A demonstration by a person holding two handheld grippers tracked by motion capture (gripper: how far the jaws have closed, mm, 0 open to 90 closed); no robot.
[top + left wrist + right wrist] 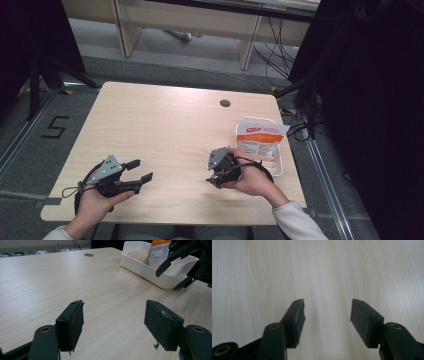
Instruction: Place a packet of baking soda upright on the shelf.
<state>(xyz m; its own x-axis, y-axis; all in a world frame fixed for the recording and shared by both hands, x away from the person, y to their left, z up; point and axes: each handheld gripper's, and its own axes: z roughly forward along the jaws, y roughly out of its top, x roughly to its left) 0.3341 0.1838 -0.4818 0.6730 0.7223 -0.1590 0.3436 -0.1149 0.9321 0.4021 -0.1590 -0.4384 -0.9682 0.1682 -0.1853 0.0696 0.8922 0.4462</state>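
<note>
Fingers (295, 317) of my right gripper (327, 315) gape over pale woodgrain table (165, 130), my left gripper (113, 322) equally wide, its view catching a ribbed white tray (150, 271).

left hand (92, 197): I hold it low, left gripper (140, 171) level, jaws wide apart, nothing between | right hand (252, 180): curled round right gripper (214, 181), which I point steeply down, jaws spread, nothing between

The packet's (258, 137) print is too small to read, and the tray (278, 165) sits partly behind the right hand (252, 179).
</note>
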